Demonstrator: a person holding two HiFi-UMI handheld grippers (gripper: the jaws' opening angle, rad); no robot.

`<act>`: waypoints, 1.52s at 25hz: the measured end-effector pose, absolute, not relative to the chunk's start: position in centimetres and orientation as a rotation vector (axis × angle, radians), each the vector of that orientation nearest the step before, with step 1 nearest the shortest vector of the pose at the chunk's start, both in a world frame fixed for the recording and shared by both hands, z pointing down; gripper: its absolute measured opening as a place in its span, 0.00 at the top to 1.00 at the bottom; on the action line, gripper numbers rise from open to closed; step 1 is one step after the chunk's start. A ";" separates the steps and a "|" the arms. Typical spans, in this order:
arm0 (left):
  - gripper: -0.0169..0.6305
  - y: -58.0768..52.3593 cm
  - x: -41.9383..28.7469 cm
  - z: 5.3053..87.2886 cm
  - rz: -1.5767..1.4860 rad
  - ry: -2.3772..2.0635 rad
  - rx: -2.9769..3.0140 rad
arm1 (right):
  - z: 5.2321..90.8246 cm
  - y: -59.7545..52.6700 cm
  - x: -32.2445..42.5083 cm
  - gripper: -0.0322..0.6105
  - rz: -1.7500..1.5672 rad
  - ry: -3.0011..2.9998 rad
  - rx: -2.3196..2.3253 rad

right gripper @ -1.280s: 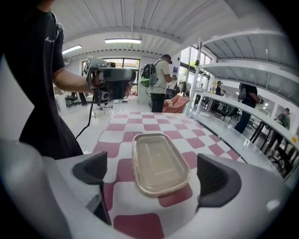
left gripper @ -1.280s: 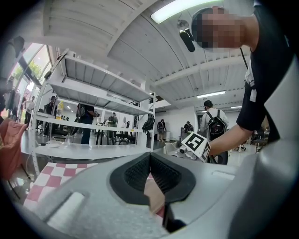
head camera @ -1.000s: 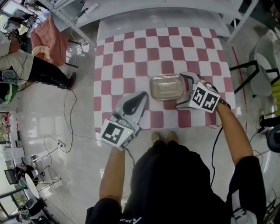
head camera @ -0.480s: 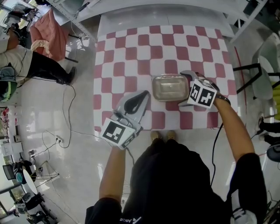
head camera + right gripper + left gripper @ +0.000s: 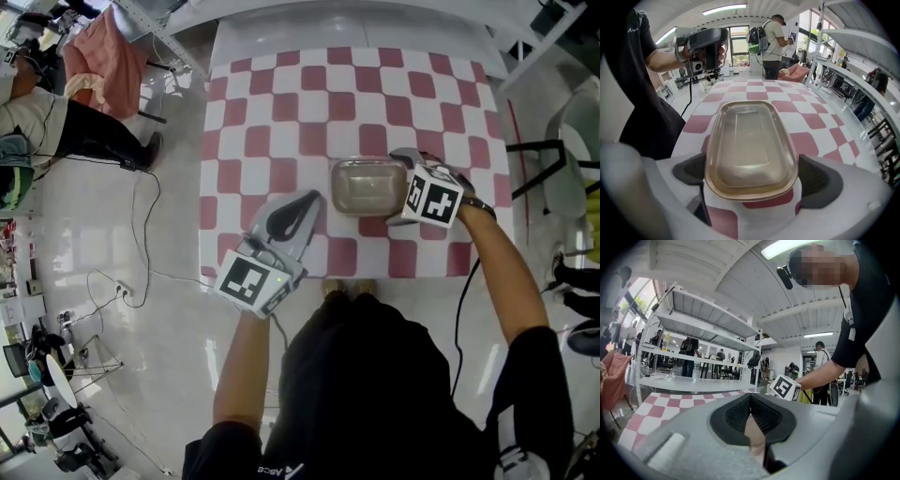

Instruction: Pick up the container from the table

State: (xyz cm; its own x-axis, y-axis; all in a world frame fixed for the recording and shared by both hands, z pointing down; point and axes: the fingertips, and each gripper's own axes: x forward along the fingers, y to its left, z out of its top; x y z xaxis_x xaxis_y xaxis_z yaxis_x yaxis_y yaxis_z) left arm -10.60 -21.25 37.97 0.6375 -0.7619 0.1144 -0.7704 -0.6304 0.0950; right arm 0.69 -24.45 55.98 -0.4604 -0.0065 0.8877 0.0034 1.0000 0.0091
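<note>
A clear, shallow plastic container (image 5: 367, 186) lies on the red-and-white checkered table (image 5: 281, 112), toward its front right. My right gripper (image 5: 398, 187) tilts steeply down at the container's right end. In the right gripper view its dark pads (image 5: 689, 169) stand on either side of the container (image 5: 750, 140), close to the rim, and the gripper (image 5: 752, 180) is open. My left gripper (image 5: 305, 204) hovers over the table's front edge, left of the container. It points almost level and is shut with nothing in it (image 5: 751, 405).
A metal shelf (image 5: 347, 23) runs along the table's far side. A person (image 5: 56, 131) sits at the left with cables (image 5: 141, 244) on the floor nearby. A chair (image 5: 562, 159) stands to the right. Another person with a backpack (image 5: 771, 37) stands beyond the table.
My right gripper has sunk and tipped further down, so its jaws now straddle the container's right end. The left gripper has barely shifted. The container has not moved on the cloth.
</note>
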 end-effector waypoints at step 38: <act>0.53 -22.8 -8.8 43.8 0.114 -1.018 2.484 | 51.1 -24.3 1.2 0.03 -0.119 -2.386 0.119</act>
State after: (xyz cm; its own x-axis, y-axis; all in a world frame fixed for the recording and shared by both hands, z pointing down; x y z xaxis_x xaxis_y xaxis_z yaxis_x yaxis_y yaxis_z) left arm -8.84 -22.81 43.75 0.7240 -0.6463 0.2410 -0.6837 -0.6260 0.3752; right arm 1.23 -24.30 51.06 -0.7274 -0.1199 0.6756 -0.0518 0.9914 0.1202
